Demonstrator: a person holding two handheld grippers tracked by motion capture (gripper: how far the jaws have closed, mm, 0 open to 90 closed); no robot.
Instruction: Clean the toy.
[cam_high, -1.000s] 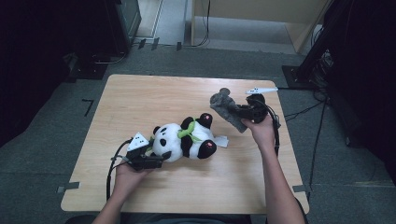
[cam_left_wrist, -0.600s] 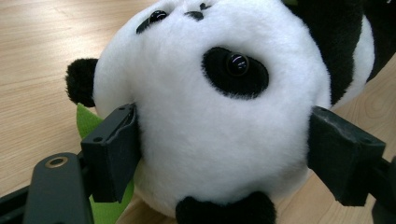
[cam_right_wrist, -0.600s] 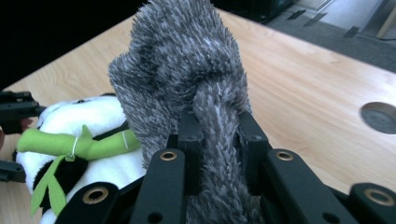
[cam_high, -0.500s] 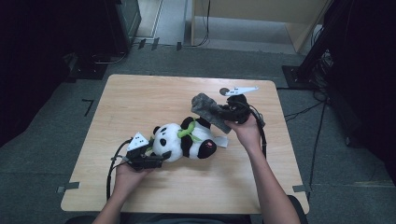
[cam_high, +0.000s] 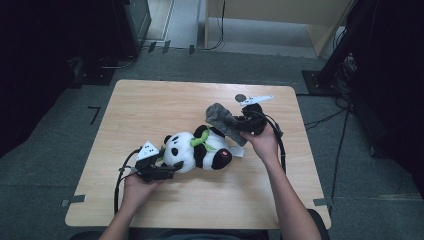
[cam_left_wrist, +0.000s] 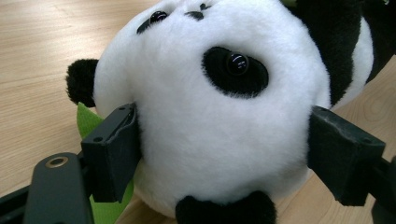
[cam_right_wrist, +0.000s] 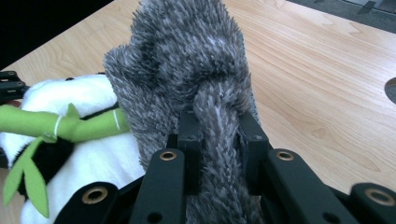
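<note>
Two tongs busy: my left gripper (cam_left_wrist: 224, 154) clamps panda plush (cam_high: 197, 150) head; my right gripper (cam_right_wrist: 217, 135) pinches grey fuzzy cloth (cam_right_wrist: 187, 70) above panda.

We seem to be in a lab. A lone wooden table (cam_high: 150, 105) stands on grey carpet (cam_high: 50, 150). Dark equipment (cam_high: 132, 20) and cables (cam_high: 330, 117) ring it.
</note>
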